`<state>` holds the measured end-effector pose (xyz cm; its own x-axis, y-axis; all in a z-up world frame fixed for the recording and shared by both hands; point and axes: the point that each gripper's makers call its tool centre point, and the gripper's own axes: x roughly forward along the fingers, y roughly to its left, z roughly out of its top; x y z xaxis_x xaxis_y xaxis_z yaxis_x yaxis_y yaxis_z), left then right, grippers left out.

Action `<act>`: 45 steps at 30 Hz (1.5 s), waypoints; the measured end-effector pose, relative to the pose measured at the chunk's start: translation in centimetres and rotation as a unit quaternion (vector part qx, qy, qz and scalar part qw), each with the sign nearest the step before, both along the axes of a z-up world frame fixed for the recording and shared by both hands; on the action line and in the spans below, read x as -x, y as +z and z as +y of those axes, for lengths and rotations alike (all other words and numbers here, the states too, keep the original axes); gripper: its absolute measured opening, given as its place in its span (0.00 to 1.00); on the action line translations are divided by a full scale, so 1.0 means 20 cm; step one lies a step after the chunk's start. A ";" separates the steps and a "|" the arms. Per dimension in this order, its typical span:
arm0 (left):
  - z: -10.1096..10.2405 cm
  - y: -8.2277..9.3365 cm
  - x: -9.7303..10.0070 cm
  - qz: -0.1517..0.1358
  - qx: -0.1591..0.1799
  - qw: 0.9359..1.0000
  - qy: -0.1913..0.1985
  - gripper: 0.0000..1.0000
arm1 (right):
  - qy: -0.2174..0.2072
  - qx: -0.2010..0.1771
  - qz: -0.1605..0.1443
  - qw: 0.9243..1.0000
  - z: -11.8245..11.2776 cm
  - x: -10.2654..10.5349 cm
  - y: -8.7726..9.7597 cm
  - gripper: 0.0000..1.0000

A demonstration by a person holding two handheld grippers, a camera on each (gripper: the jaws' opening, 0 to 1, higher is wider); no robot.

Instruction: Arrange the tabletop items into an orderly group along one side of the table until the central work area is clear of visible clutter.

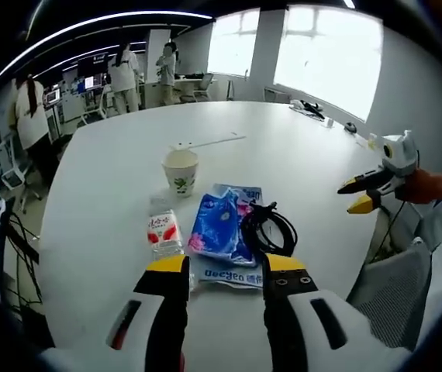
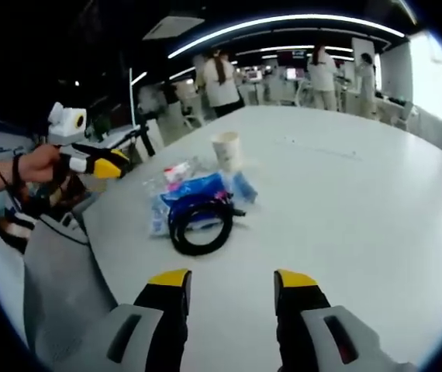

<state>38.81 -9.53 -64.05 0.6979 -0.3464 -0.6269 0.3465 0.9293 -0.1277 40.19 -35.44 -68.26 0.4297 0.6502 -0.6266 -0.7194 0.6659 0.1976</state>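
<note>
Both grippers, left [image 1: 225,271] & right [image 2: 233,283], gaping w/ nothing held; cable coil [image 2: 200,225] near table [image 1: 283,155] edge beside blue packets [image 1: 219,225] looks floppy, light imo, so pinch its loop.

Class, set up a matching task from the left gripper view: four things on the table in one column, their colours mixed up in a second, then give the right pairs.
Things:
1. paper cup
2. cable
3. pouch
4. small packet

Colours:
A. black
B. red and white
C. cream with a green print
D. blue with pink

Pairs: 1-C, 2-A, 3-D, 4-B
</note>
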 end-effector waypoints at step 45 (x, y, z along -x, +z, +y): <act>0.22 -0.31 -0.45 0.147 -0.029 0.983 0.102 0.36 | -0.029 -0.017 0.051 0.998 -0.06 0.12 -0.10 0.44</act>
<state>47.72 -5.18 -70.25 0.5342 -0.1755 -0.8270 0.1074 0.9844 -0.1395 37.71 -36.57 -70.17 0.4023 0.6479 -0.6469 -0.6557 0.6970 0.2903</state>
